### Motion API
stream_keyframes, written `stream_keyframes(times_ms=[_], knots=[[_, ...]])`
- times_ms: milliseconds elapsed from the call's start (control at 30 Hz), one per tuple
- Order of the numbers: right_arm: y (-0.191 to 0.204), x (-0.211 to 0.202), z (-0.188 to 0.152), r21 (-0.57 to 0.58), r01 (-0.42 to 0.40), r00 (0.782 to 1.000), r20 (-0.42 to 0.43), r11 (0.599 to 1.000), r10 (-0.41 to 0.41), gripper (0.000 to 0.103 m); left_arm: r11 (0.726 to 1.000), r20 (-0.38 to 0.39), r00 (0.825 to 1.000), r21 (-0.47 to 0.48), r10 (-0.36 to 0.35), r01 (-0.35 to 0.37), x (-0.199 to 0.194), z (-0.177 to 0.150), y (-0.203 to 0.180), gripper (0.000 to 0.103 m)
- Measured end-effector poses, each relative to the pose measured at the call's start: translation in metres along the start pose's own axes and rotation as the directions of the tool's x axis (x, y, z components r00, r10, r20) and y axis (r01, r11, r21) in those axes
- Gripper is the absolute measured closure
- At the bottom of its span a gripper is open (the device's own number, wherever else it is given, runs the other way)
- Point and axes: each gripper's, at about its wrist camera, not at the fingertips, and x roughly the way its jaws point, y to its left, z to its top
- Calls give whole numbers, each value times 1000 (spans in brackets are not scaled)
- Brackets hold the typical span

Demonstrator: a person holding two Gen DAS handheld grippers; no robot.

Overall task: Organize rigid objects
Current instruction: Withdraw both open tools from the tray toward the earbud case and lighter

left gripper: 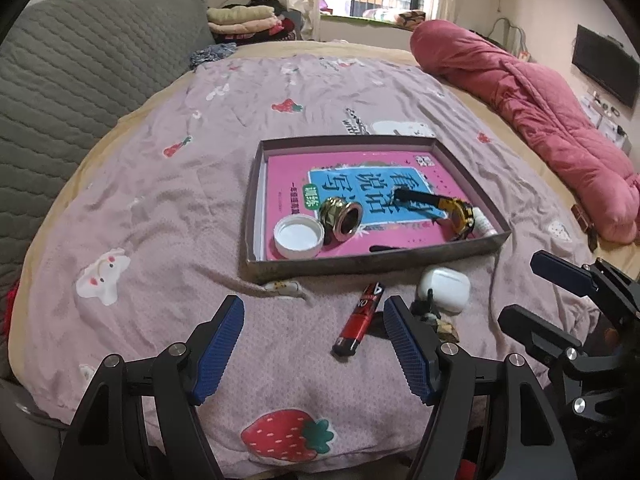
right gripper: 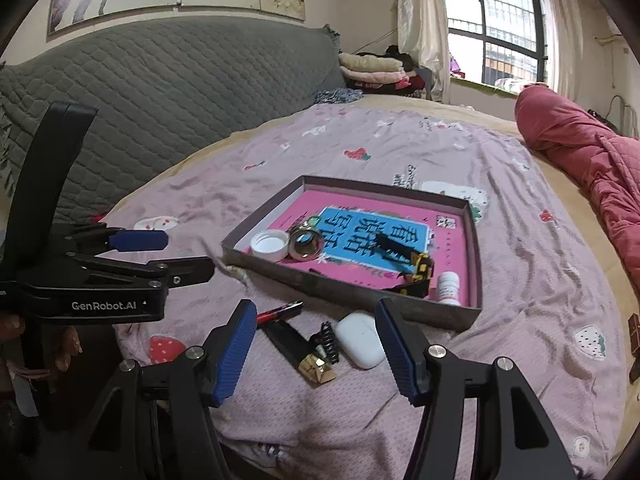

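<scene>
A shallow grey box (left gripper: 360, 268) (right gripper: 340, 288) on the bed holds a pink book, a white cap (left gripper: 298, 236), a gold ring-shaped piece (left gripper: 340, 218), a black-and-yellow watch (left gripper: 460, 212) and a small white bottle (right gripper: 448, 286). In front of it lie a red lighter (left gripper: 360, 324) (right gripper: 280, 312), a white earbud case (left gripper: 444, 288) (right gripper: 360, 344), a black spring clip (right gripper: 326, 338) and a black-and-gold tube (right gripper: 304, 348). My left gripper (left gripper: 314, 344) (right gripper: 190, 254) hovers open beside the lighter. My right gripper (right gripper: 316, 336) (left gripper: 520, 288) is open above the tube, clip and case.
A pink strawberry-print sheet (left gripper: 200, 200) covers the bed. A rolled pink quilt (left gripper: 540, 120) lies along the right side. A grey quilted headboard (left gripper: 80, 80) rises on the left, with folded clothes (left gripper: 244, 20) stacked at the far end.
</scene>
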Motion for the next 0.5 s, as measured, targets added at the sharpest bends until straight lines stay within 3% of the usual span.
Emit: stream_keyframes(times_ms=[500], knots=[[15, 17, -15, -55, -33, 993, -111, 998, 27, 42, 1000, -59, 998, 26, -8, 10, 12, -9, -4, 29]])
